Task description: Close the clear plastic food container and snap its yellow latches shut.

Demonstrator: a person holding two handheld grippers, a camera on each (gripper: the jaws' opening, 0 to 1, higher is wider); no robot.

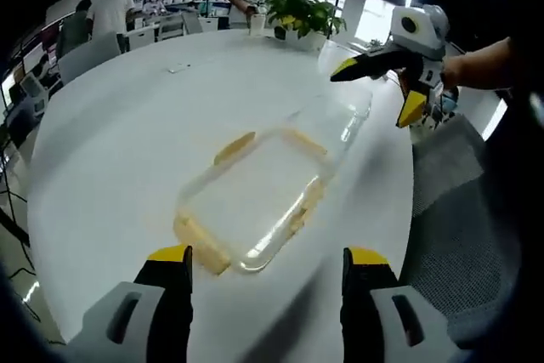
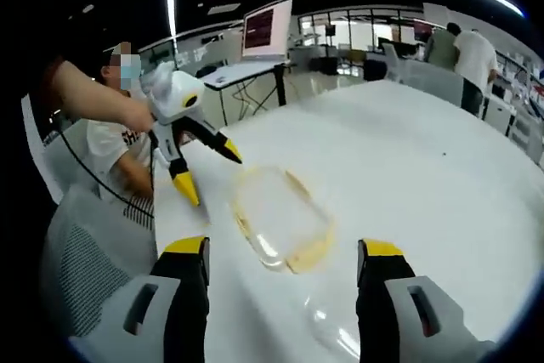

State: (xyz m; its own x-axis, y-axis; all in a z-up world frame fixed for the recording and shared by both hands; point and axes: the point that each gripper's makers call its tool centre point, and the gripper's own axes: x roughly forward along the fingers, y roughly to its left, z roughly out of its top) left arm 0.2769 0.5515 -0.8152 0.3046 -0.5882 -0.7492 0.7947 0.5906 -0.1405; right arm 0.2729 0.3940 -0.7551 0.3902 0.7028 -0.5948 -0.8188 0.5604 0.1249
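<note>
Both hand-held grippers (image 1: 263, 286) (image 2: 285, 282) apart, empty | container (image 1: 255, 197) flat, long axis toward right hand-held gripper (image 1: 378, 82)

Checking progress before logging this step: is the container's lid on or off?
Off: the clear container lies open on the white table, its clear lid lying beside it.

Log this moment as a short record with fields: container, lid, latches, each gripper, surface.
container: clear plastic container lying on the table, not held
lid: clear lid looks swung open beyond the base
latches: yellow latches unsnapped
left gripper: left gripper open, short of the container
right gripper: right gripper open, touching nothing
surface: white table
background: potted plant at the far edge
</note>
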